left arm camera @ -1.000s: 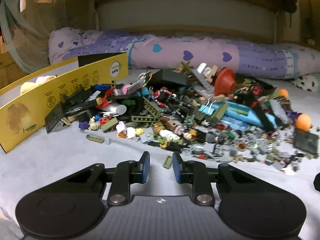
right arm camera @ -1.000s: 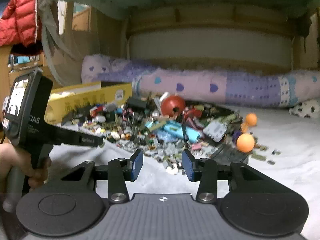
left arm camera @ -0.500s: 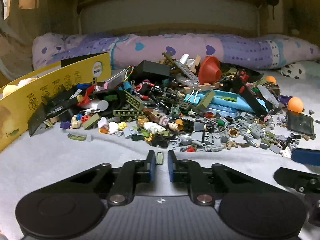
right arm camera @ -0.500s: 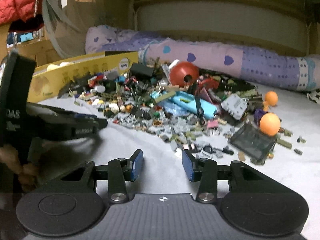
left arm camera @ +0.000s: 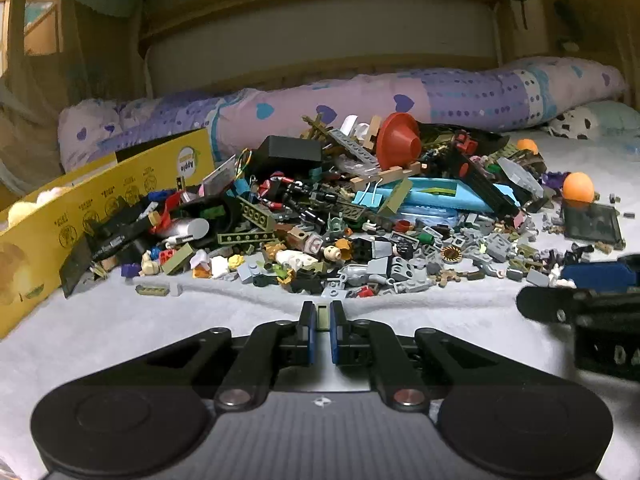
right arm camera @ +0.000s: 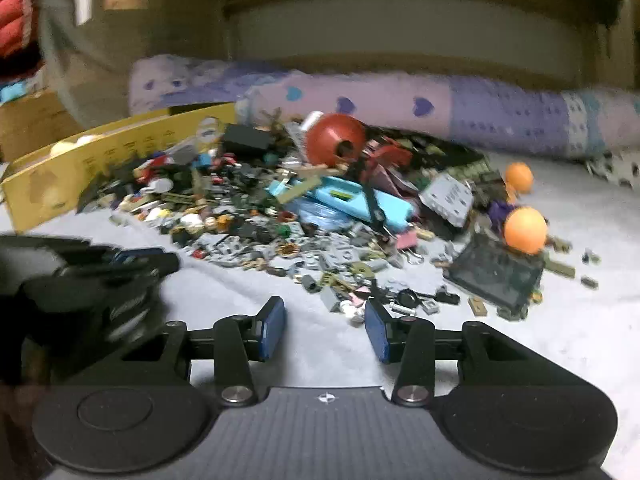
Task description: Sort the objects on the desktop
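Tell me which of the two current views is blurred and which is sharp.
Left wrist view: sharp; the toy pile and yellow box read crisply, with fisheye bending at the edges. Right wrist view: motion-smeared throughout, orange ball and pile soft, dim light.

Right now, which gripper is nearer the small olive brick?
Left. The left gripper has its jaws shut on the small olive brick; the right gripper hangs open, apart.

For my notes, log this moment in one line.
left hand-held gripper: shut on olive brick | right hand-held gripper: open, empty | pile: unsorted

left tool (left arm camera: 321, 318) closed (on olive piece (left arm camera: 321, 317))
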Demonstrator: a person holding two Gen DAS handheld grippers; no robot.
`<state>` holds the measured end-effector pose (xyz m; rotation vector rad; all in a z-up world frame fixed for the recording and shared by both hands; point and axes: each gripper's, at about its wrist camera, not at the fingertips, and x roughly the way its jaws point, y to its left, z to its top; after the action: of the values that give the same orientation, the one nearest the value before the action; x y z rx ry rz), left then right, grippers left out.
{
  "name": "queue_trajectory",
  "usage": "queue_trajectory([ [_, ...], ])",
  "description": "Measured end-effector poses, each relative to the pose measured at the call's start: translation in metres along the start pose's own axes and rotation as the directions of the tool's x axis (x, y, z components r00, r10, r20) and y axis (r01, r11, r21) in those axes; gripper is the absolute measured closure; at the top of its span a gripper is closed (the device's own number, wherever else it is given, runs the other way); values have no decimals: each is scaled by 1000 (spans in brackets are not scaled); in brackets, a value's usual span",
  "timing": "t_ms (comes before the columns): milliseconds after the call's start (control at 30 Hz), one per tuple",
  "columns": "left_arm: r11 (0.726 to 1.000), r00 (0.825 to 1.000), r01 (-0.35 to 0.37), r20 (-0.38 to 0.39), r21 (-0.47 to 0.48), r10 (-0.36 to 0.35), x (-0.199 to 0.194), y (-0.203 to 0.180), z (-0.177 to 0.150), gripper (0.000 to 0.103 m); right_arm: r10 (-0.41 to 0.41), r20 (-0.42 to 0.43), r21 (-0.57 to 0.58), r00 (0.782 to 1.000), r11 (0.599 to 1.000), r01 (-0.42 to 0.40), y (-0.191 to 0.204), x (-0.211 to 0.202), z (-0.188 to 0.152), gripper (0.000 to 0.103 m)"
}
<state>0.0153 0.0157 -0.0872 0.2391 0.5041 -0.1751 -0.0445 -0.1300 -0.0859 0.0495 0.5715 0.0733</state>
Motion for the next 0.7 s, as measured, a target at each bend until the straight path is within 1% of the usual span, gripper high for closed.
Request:
queue_trajectory([
  [100, 999, 1000, -8, 13, 33, 8, -2, -4, -2, 96, -23, -11, 6, 1000, 1000, 23, 0, 2, 1, 58],
  [233, 999, 1000, -7, 13, 33, 6, -3, -5, -3, 96, -27, -7, 4, 1000, 1000, 27, 1, 2, -1, 59],
  [300, 999, 1000, -6, 14, 32, 6, -4, -5, -3, 96, -27, -3, 11, 1000, 1000, 27, 0, 0, -2, 64],
  [367, 999, 1000, -6, 13, 31, 5, -4, -5, -3, 96, -27, 6, 11, 1000, 1000, 27, -1, -2, -3, 76],
  [400, 999, 1000, -6, 13, 31, 5, -4, -5, -3, 96, -31, 9, 4, 999, 1000, 31, 0, -3, -5, 79],
  [467, 999, 1000, -6, 13, 33, 6, -4, -5, -3, 96, -39, 15, -3, 999, 999, 39, 1, -5, -7, 90],
  [500, 999, 1000, -7, 13, 33, 6, -4, -5, -3, 96, -41, 16, 1, 999, 999, 41, 1, -5, -7, 92],
  [533, 999, 1000, -7, 14, 34, 7, -4, -5, -3, 96, -42, 17, 9, 999, 999, 42, 0, -6, -7, 94],
  [700, 999, 1000, -12, 22, 41, 11, -6, -6, -4, 96, -33, 23, 14, 999, 999, 32, -2, -7, -9, 94],
])
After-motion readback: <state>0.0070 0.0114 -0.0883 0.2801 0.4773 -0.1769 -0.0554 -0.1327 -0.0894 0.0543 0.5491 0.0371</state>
